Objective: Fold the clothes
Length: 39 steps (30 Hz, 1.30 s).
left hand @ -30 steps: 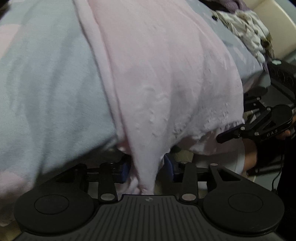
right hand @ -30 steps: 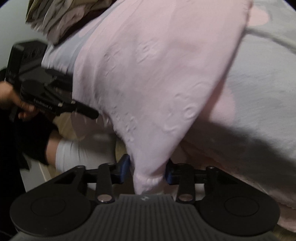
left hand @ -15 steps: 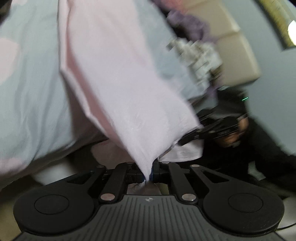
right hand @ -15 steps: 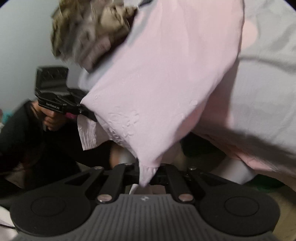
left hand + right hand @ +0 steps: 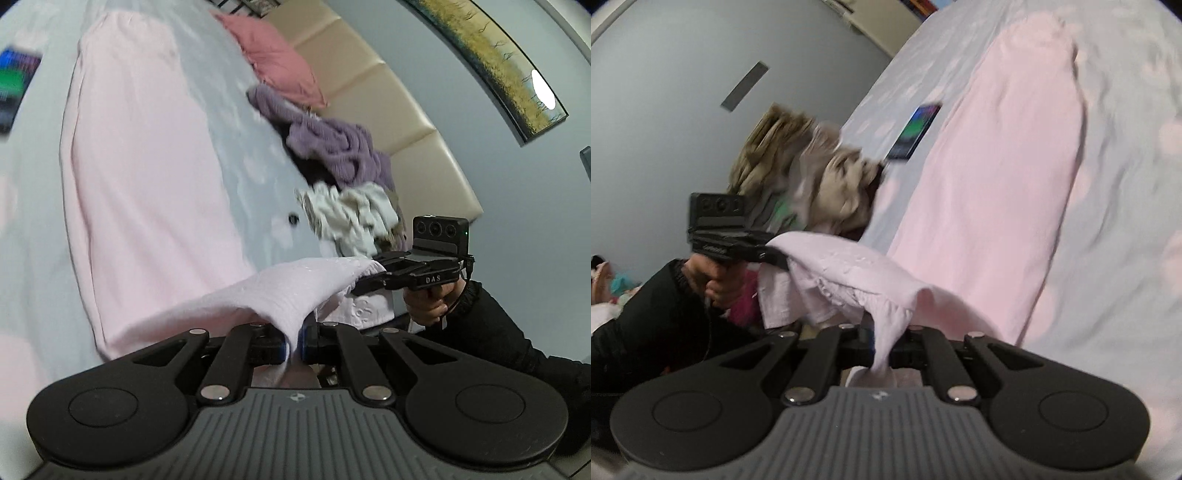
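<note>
Pink garment point(image 5: 147, 177) | both jaws clamp its hem | pinched edge hidden | bed point(image 5: 1126, 184) blurred

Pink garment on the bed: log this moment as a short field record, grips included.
garment: pink garment, long, mostly flat on the bedsheet
near edge: lifted off the bed, held at two corners
left gripper: shut on one corner
right gripper: shut on the other corner
unfolded pile: purple knit and cream clothes by the headboard
other: phone with lit screen lying on the sheet, pink pillow
</note>
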Each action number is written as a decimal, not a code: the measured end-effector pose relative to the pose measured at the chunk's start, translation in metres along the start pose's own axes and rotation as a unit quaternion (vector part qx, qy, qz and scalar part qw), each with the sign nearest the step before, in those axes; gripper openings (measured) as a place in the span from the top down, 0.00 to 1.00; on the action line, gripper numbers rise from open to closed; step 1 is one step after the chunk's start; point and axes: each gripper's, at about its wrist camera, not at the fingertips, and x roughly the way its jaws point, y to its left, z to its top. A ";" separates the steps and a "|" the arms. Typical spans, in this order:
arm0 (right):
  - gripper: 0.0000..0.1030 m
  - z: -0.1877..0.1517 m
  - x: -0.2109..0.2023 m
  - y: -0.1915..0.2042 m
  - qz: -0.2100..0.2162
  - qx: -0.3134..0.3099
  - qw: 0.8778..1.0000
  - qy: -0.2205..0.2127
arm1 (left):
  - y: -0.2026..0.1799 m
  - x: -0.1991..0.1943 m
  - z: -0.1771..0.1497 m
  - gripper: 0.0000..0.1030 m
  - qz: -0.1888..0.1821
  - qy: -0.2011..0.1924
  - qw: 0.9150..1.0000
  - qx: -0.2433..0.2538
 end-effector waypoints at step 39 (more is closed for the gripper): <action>0.43 0.048 0.016 -0.055 -0.198 0.045 0.976 -0.082 | 0.060 0.021 0.024 0.56 0.213 0.019 0.977 0.005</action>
